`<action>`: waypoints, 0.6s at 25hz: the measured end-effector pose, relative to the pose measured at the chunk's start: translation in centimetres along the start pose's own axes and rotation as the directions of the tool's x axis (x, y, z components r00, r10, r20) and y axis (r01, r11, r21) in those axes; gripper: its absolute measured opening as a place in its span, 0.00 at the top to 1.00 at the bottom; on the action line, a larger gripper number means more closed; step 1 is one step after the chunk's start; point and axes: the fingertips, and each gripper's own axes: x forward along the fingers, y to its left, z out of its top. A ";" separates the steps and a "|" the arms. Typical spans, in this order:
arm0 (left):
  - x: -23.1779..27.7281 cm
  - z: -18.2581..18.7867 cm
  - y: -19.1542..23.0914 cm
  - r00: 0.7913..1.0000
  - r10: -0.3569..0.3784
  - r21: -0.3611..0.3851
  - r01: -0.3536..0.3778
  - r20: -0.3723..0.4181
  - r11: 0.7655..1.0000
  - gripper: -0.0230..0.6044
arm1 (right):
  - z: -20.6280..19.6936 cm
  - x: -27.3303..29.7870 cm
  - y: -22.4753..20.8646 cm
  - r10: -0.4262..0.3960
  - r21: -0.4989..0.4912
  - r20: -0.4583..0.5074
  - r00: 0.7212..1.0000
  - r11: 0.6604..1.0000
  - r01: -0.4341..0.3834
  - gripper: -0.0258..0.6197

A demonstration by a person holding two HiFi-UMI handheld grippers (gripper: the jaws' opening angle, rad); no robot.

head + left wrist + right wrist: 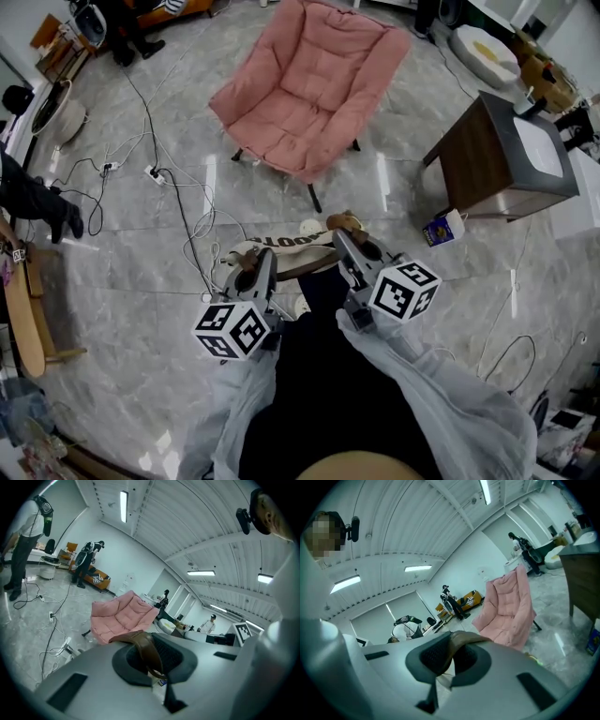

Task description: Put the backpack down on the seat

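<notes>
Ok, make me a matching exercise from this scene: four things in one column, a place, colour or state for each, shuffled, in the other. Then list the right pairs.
Things
1. backpack
2. chair
3. side table
4. power strip

Descriptions
a. on the floor at the head view's left, among cables
b. hangs from the left gripper and right gripper, jaws shut on its brown straps
c. dark wood, at the head view's right
d. pink, straight ahead on the floor

Pairs: 1-b, 2-d, 3-c, 4-a
</notes>
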 end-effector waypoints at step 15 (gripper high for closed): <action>10.9 4.9 4.6 0.999 0.049 -0.003 -0.049 -0.022 0.999 0.94 | 6.0 9.7 -6.1 0.015 0.023 -0.048 0.999 1.000 -0.013 0.95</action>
